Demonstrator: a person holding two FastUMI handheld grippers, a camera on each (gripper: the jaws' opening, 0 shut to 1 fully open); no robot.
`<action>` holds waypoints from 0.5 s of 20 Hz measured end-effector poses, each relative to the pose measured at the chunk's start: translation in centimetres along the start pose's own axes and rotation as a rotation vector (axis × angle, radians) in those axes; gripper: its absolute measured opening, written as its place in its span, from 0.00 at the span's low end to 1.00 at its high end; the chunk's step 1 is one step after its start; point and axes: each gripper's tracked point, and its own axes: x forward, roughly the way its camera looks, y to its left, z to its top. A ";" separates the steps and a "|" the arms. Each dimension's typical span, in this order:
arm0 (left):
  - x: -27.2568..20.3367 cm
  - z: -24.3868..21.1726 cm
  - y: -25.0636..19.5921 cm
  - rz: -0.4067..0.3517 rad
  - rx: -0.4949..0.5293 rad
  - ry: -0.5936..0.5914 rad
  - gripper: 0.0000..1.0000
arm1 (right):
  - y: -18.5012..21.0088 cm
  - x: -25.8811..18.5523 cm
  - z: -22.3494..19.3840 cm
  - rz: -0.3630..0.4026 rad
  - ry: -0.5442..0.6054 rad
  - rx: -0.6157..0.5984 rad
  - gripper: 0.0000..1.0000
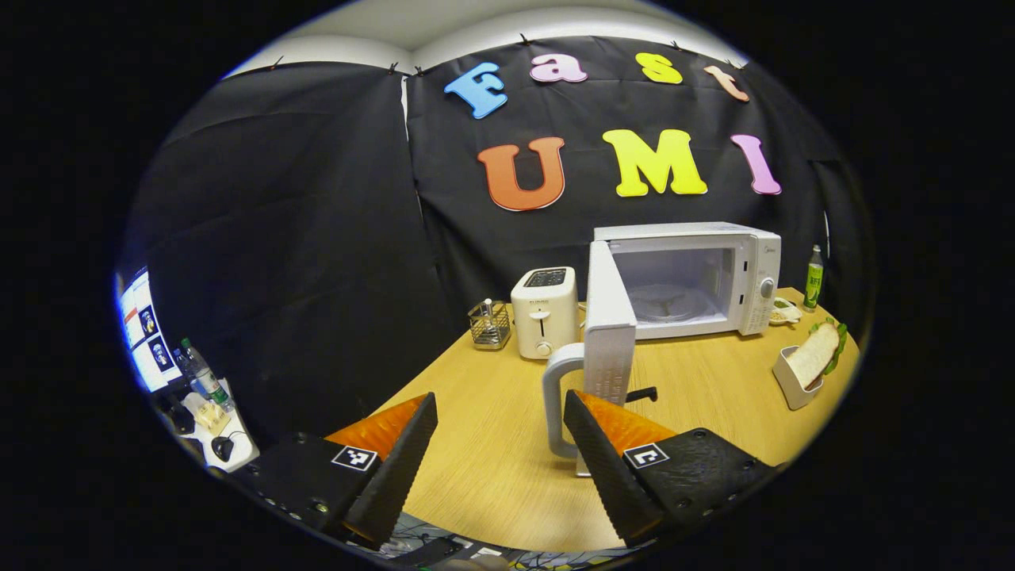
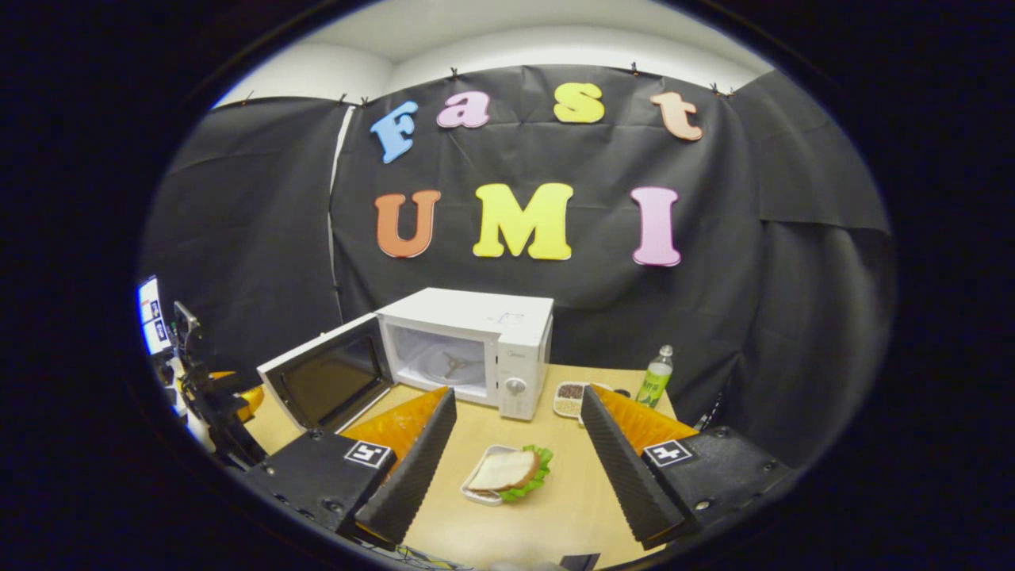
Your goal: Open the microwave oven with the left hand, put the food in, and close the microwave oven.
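Sandwich (image 2: 503, 471) in its white tray (image 2: 476, 493) sits near the table's (image 2: 555, 507) front edge, between my right gripper's (image 2: 515, 464) spread fingers, untouched. I'd lower straight down and pinch the tray's walls, not the bread. Microwave (image 2: 476, 333) at the back edge has its door (image 1: 609, 325) swung wide. Left gripper (image 1: 499, 456), open and empty, sits just beside the door handle (image 1: 555, 396).
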 end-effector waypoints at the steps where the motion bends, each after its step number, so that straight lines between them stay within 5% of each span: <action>1: -0.3 0.3 0.0 0.000 -0.001 -0.003 0.97 | -0.5 0.7 -1.0 0.004 0.026 0.014 0.92; 2: -0.6 0.3 -0.3 -0.006 -0.002 -0.004 0.97 | -1.1 1.5 -2.4 0.002 0.060 0.026 1.00; 3: -0.8 0.5 -0.6 -0.012 0.000 -0.006 0.97 | -1.8 2.2 -3.7 0.003 0.086 0.041 0.92; 5: -1.6 1.2 -1.7 -0.039 0.010 -0.023 0.97 | -2.8 3.8 -7.0 0.008 0.159 0.081 1.00; 6: -1.9 1.7 -2.4 -0.054 0.019 -0.037 0.97 | -3.4 4.8 -8.8 0.010 0.199 0.087 0.92; 8: -2.4 2.1 -3.5 -0.066 0.033 -0.037 0.97 | -4.4 6.7 -11.8 0.020 0.269 0.105 1.00; 10: -3.1 3.2 -4.6 -0.074 0.028 -0.042 0.96 | -4.6 8.4 -14.4 0.065 0.337 0.165 0.86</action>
